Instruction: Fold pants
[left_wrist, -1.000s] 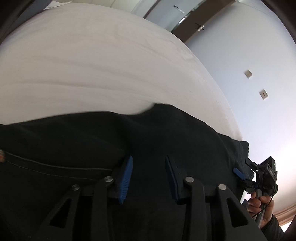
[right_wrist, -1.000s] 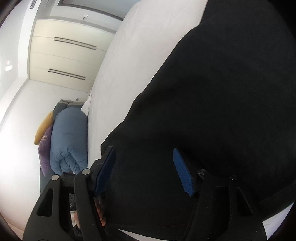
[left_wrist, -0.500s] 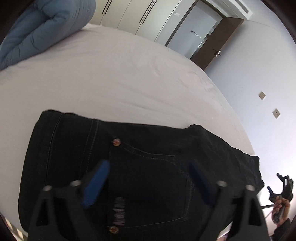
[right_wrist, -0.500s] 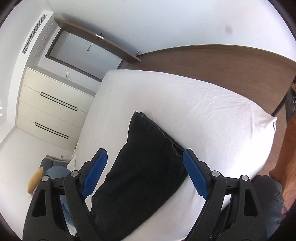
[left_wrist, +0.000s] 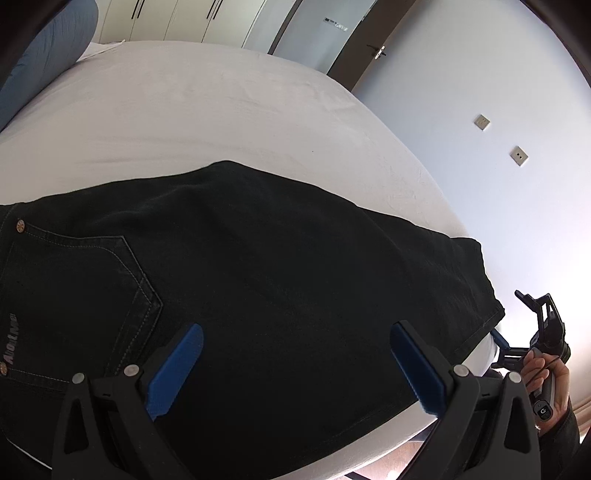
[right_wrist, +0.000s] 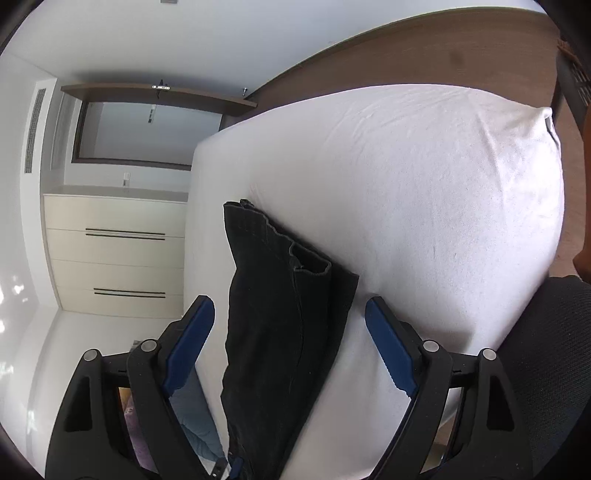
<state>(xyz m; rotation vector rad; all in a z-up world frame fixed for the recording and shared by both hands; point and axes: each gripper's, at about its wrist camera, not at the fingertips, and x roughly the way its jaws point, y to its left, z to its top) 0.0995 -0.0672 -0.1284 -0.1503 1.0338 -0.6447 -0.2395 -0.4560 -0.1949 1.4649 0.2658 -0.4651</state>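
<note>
Black pants (left_wrist: 280, 280) lie flat on the white bed (left_wrist: 207, 122), folded lengthwise. A back pocket shows at the left and the leg hems at the right, near the mattress edge. My left gripper (left_wrist: 295, 365) hovers over the middle of the pants, jaws wide open with nothing between the blue pads. My right gripper (left_wrist: 532, 332), held by a hand, is just past the hem end. In the right wrist view the pants (right_wrist: 280, 314) run away from the hems, and my right gripper (right_wrist: 291, 343) is open and clear of the cloth.
A blue duvet (left_wrist: 44, 55) lies at the far left of the bed. Cream wardrobe drawers (right_wrist: 114, 254) and a doorway stand beyond it. Wooden floor (right_wrist: 406, 55) surrounds the mattress (right_wrist: 406, 184). Wall sockets (left_wrist: 482, 122) face the bed. Dark mesh (right_wrist: 546, 350) fills the lower right.
Both grippers were low over the pants with narrower jaws. They have opened wide and drawn back. The right one has pulled off past the hems and rolled.
</note>
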